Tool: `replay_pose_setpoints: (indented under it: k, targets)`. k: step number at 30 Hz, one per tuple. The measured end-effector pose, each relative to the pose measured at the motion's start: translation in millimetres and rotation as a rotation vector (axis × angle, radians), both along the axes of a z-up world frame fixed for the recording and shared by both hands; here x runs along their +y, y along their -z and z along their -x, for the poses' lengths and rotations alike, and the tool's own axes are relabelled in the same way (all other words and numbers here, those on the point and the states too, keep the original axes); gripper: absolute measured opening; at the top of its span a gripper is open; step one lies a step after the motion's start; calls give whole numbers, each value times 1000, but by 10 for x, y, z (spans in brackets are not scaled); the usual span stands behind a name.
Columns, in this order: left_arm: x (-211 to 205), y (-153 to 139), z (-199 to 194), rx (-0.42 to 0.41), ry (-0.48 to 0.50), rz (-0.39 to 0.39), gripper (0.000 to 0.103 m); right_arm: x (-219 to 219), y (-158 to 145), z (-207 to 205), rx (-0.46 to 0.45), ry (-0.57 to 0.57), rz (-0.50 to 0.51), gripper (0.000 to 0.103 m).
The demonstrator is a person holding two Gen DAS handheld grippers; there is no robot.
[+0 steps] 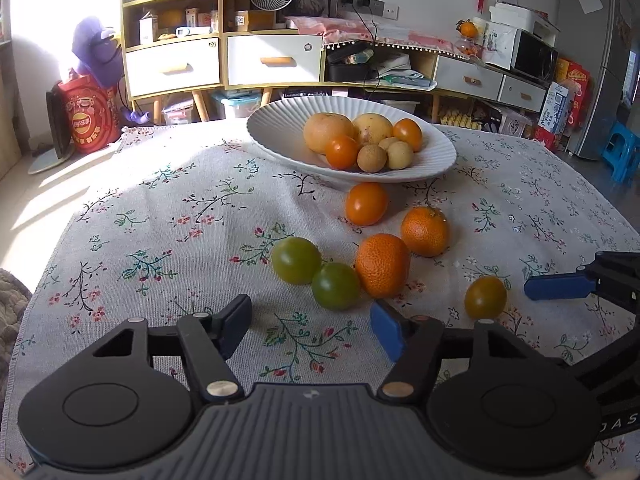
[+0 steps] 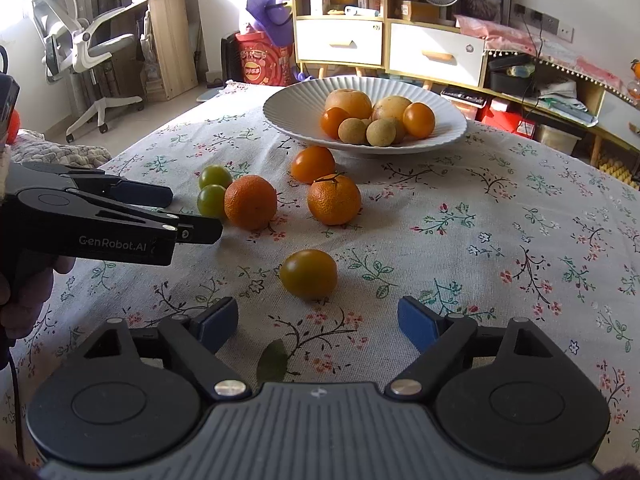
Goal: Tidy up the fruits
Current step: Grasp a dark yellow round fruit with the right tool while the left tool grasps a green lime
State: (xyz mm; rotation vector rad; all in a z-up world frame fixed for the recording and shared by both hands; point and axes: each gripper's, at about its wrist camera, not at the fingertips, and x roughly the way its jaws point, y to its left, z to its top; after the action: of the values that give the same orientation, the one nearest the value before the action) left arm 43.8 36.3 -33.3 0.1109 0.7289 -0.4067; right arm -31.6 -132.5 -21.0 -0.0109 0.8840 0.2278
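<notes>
Sunlit room, flowered tablecloth (image 1: pixel 160 216) over table. White bowl (image 2: pixel 304 120) near far edge, already part filled, likely the collecting spot. Loose tangerines (image 1: pixel 383 265) and green tomatoes (image 1: pixel 296 260) mid-cloth. Left gripper (image 1: pixel 310 328) released, empty, before green tomatoes. Right gripper (image 2: pixel 318 322) released, lined up on yellow tomato (image 2: pixel 308 273). Office chair (image 2: pixel 86 46) visible from right wrist only.

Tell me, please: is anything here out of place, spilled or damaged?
Nothing is spilled or visibly damaged. Six fruits lie loose on the tablecloth outside the white bowl: two green tomatoes, two tangerines, and two orange tomatoes. A single green leaf lies on the cloth in the right wrist view.
</notes>
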Motion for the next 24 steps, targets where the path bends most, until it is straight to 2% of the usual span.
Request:
replay_pose_setpoints:
  k: [5, 8, 13, 24]
  targets:
    - [-46, -19, -30, 12, 8, 15, 36, 29, -13, -13, 0, -12, -1, 72]
    - [-72, -20, -42, 17, 4, 20, 31, 40, -24, -26, 1, -14, -3, 66]
    - [-93, -32, -61, 24, 4, 27, 28, 52, -33, -44, 3, -19, -6, 61]
    - [-189, -36, -103, 29, 15, 28, 28, 61, -45, -105, 4, -15, -15, 53]
